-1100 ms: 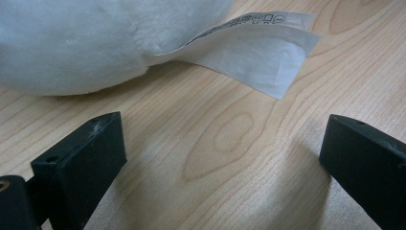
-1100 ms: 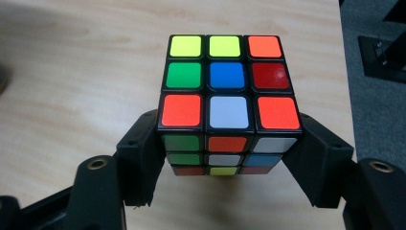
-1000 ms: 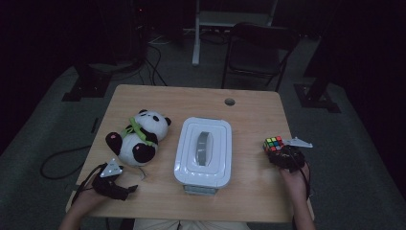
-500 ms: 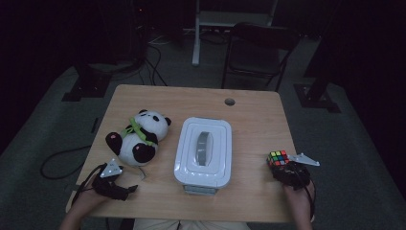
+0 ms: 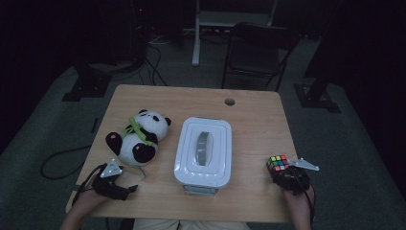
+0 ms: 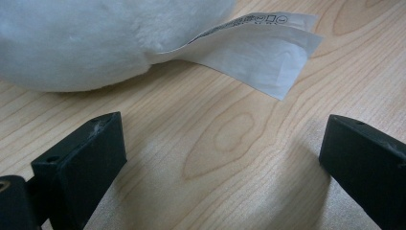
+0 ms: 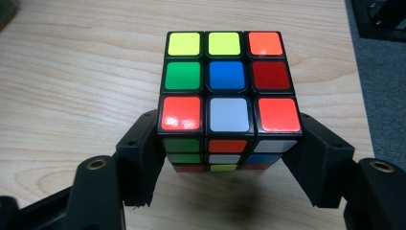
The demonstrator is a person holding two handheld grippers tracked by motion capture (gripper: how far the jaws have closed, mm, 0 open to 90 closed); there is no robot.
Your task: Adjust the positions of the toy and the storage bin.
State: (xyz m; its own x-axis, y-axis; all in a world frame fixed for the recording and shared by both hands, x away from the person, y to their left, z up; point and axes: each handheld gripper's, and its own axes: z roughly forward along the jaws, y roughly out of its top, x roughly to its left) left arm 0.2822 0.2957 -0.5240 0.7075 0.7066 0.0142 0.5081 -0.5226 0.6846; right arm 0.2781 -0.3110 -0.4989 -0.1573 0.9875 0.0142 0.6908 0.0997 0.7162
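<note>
A scrambled Rubik's cube rests on the wooden table close to its right edge. My right gripper has a jaw on each side of the cube and is shut on it. The jaws have just been opening slightly, and the pads still look to be against the cube's sides. A plush panda lies at the left with its paper label spread on the wood. Just short of the panda, my left gripper sits low over the table, open, with bare wood between its jaws.
A white lidded box with a grey handle stands in the middle of the table between the two hands. A cable hole is at the table's far side. A dark chair stands beyond the table.
My right gripper has carried the cube toward the near right corner of the table and lowered it. The left gripper, the panda and the box have stayed where they were.
</note>
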